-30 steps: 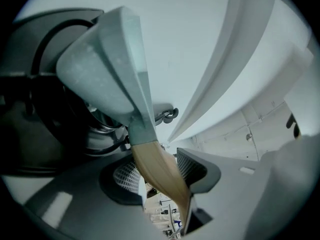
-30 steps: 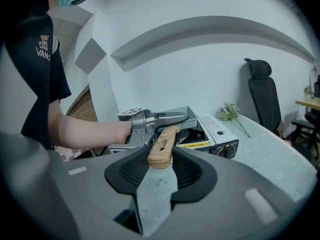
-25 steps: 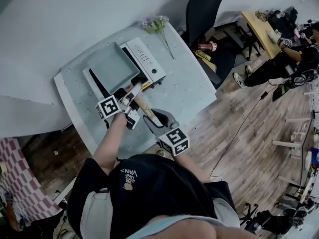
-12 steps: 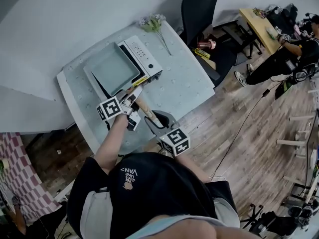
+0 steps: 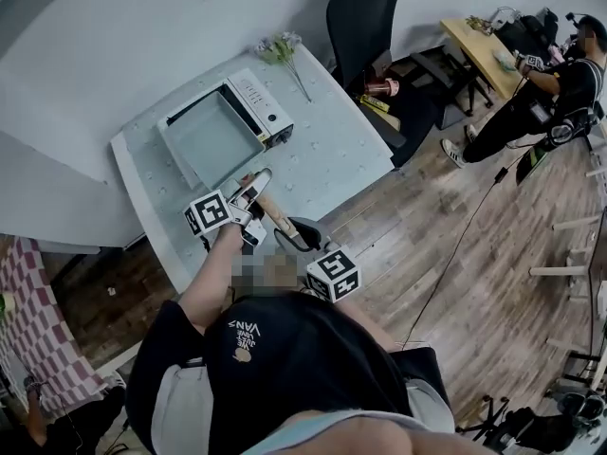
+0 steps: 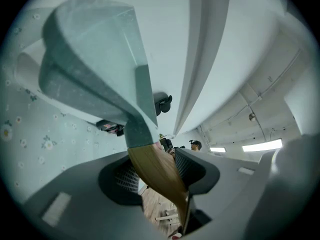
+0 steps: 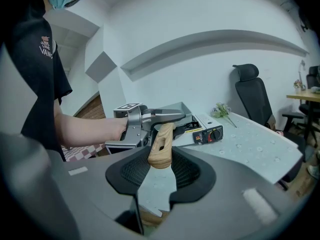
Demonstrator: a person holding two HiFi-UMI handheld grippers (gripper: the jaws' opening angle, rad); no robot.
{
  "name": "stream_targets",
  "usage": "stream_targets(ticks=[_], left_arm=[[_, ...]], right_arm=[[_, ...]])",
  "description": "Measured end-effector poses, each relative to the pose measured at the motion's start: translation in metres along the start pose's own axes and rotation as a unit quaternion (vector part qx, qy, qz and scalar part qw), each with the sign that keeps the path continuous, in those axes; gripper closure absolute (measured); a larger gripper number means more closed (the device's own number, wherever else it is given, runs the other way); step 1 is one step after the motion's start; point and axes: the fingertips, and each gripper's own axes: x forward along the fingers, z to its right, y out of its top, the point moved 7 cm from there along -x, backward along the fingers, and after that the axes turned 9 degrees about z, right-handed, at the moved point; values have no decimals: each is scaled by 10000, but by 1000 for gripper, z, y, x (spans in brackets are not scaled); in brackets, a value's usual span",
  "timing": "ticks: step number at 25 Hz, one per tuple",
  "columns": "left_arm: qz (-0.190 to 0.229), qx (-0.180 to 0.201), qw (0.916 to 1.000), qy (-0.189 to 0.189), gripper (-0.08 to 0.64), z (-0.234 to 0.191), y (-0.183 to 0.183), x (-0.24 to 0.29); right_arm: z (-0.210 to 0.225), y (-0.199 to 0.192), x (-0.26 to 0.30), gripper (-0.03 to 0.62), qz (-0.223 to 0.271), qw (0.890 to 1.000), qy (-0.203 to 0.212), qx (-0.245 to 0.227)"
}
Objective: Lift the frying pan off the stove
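The square grey-green frying pan (image 5: 211,140) hangs in the air over the white portable stove (image 5: 258,102); its pale underside (image 6: 90,69) shows in the left gripper view. Both grippers are shut on its wooden handle (image 5: 270,211). My left gripper (image 5: 251,190) clamps the handle (image 6: 152,166) close to the pan, its pads (image 6: 186,166) pressing both sides. My right gripper (image 5: 296,238) grips the handle's free end (image 7: 161,146), and from there I see the left gripper (image 7: 134,126) in front of the stove's knob panel (image 7: 209,134).
The stove stands on a table with a flowered cloth (image 5: 332,159); a bunch of flowers (image 5: 280,53) lies at its far corner. A black office chair (image 5: 360,17) stands behind it. A person (image 5: 560,83) sits at a desk at the far right.
The pan has come up off the stove's burner, carried by both grippers on the handle. Both grips stay as they were.
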Motion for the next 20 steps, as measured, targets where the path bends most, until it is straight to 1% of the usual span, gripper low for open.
stream_targets(ticks=[5,9,15,20], left_arm=[[65,-10,10000,-5,379,14,-32,-15],[127,-35,9999,-5,379,24,-59,-26],[192,-100,9998,24,379,37,-101,-37],[259,-83,9996,66,379,49,-120,-50]], right_arm=[[-7,-11,-37,457,-20,10000,63,-50],[-13,-13,-65,457,71,9998,133,-100],[-14,-27,-109,457,99,9996,219,-140],[-21,-29,-132,457,111,9994,312,-137]])
